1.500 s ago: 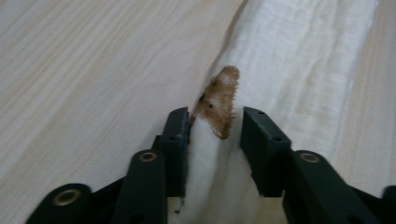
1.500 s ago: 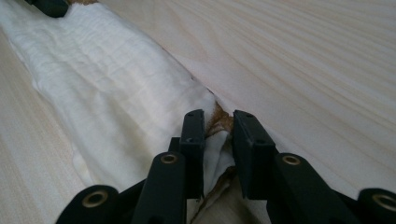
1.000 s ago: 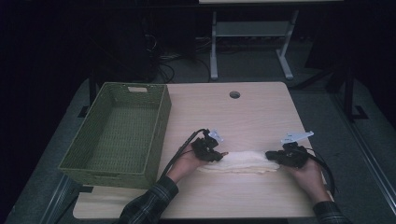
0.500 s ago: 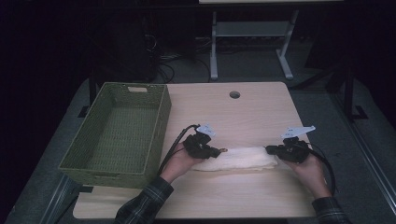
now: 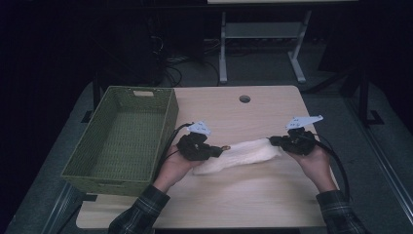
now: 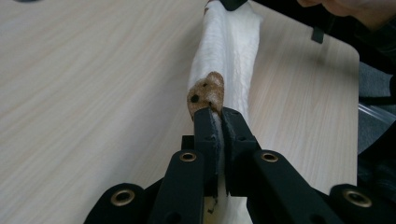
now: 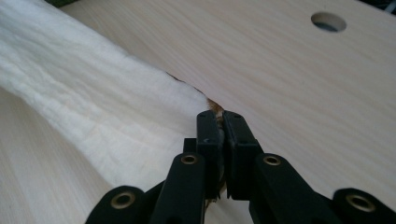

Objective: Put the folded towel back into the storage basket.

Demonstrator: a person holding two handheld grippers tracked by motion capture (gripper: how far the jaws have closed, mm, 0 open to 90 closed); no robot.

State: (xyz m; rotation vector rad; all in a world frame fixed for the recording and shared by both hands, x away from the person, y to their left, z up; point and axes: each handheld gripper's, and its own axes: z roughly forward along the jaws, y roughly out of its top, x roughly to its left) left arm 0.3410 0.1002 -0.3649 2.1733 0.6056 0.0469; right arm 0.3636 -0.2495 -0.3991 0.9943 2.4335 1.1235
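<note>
A white cloth (image 5: 241, 152) with a brown patterned underside is stretched across the wooden table (image 5: 243, 195) between my two grippers. My left gripper (image 5: 220, 149) is shut on the cloth's left end; in the left gripper view a brown spotted corner (image 6: 206, 94) sticks out above the closed jaws and the cloth (image 6: 229, 51) runs away toward the other hand. At the cloth's right end my right gripper (image 5: 273, 141) is shut too. The right gripper view has the cloth (image 7: 84, 102) spreading to the left of my right gripper (image 7: 222, 122).
A green woven basket (image 5: 168, 124) with nothing in it stands on the table's left side, close to the left hand. A round cable hole (image 5: 244, 99) lies at the far middle of the table. Black cables trail from both grippers.
Both grippers have moved apart and a little away from me, lifting the cloth's ends and pulling it straighter between them.
</note>
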